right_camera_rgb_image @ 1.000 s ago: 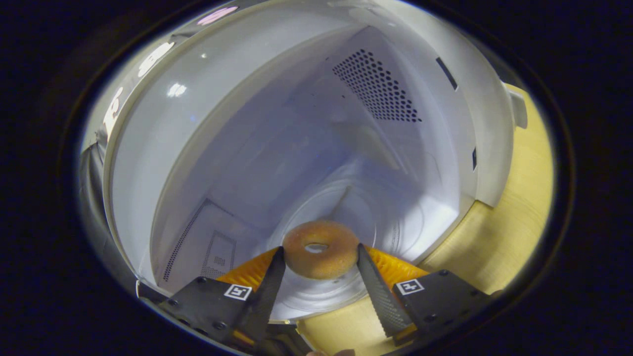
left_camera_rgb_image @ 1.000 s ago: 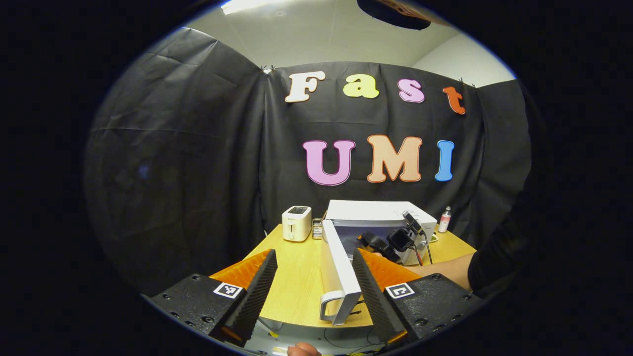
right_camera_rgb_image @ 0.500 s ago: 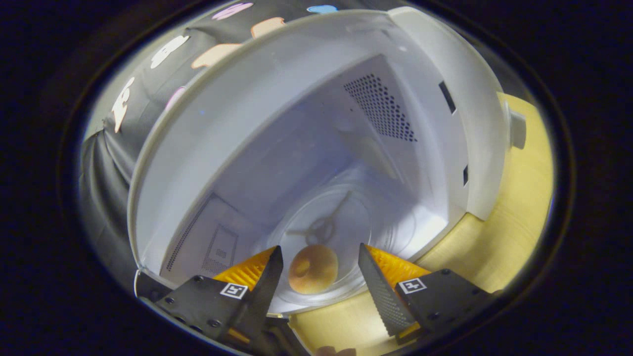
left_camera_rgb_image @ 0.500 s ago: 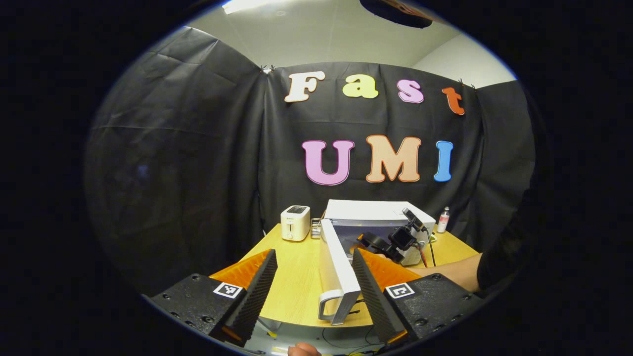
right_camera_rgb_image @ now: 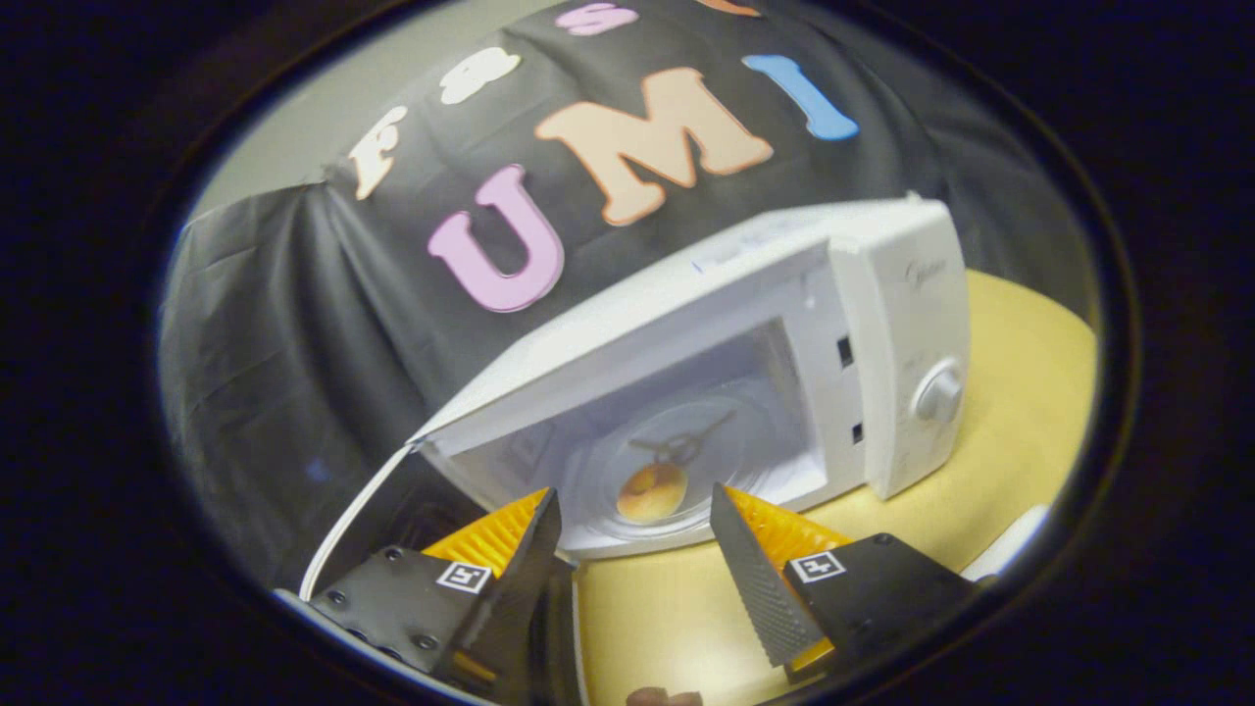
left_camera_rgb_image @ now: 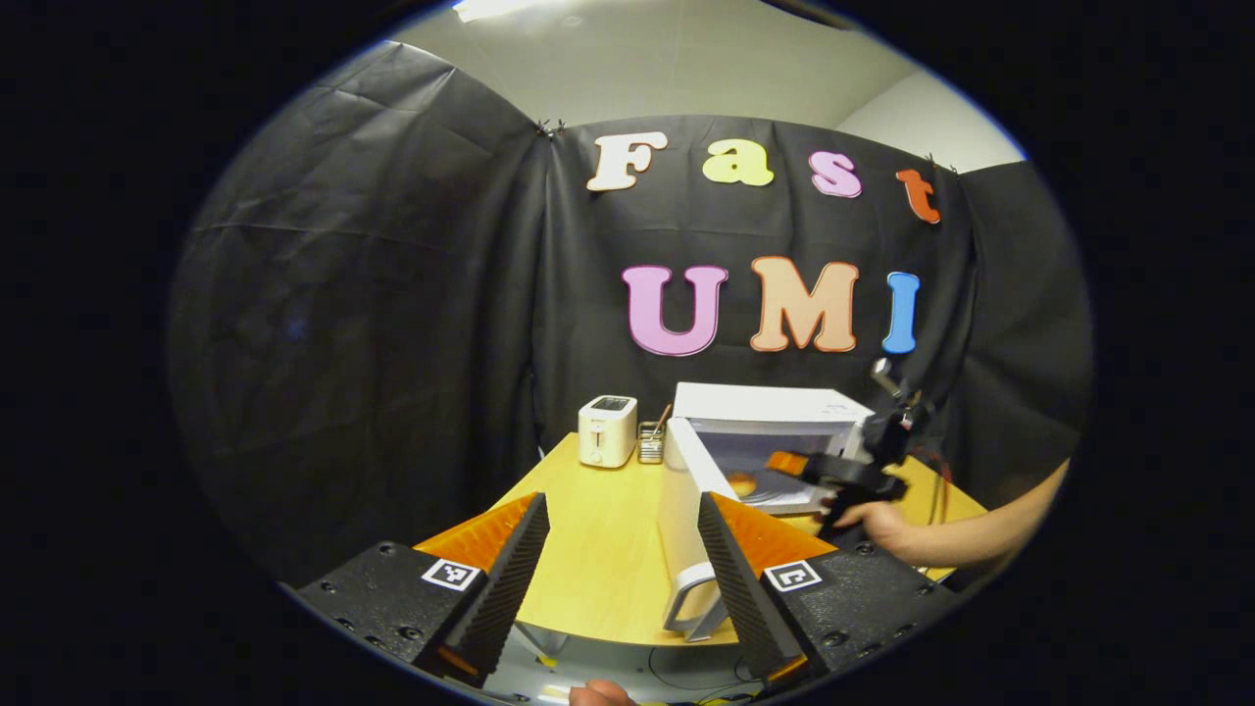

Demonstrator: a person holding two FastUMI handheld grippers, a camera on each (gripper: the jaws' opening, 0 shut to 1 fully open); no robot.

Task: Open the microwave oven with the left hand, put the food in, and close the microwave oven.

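Note:
The white microwave (left_camera_rgb_image: 775,404) stands on the wooden table (left_camera_rgb_image: 588,559) with its door (left_camera_rgb_image: 679,500) swung wide open toward me. A brown donut (right_camera_rgb_image: 651,490) lies on the glass turntable (right_camera_rgb_image: 706,461) inside, also seen as the donut (left_camera_rgb_image: 742,483) in the left gripper view. My right gripper (right_camera_rgb_image: 634,490) is open and empty, outside the microwave (right_camera_rgb_image: 897,324), in front of its opening. In the left gripper view a hand holds that right gripper (left_camera_rgb_image: 833,473) beside the oven's front. My left gripper (left_camera_rgb_image: 622,500) is open and empty, well back from the door's handle (left_camera_rgb_image: 691,606).
A small white toaster (left_camera_rgb_image: 607,429) and a little rack (left_camera_rgb_image: 648,443) stand at the table's back left. The microwave's knob (right_camera_rgb_image: 938,394) is on its right panel. The door's edge (right_camera_rgb_image: 353,520) runs at the lower left of the right gripper view. The table's front edge lies near me.
The right gripper let go of the donut onto the turntable and drew back out of the microwave. The left gripper shifted slightly; the door stayed open.

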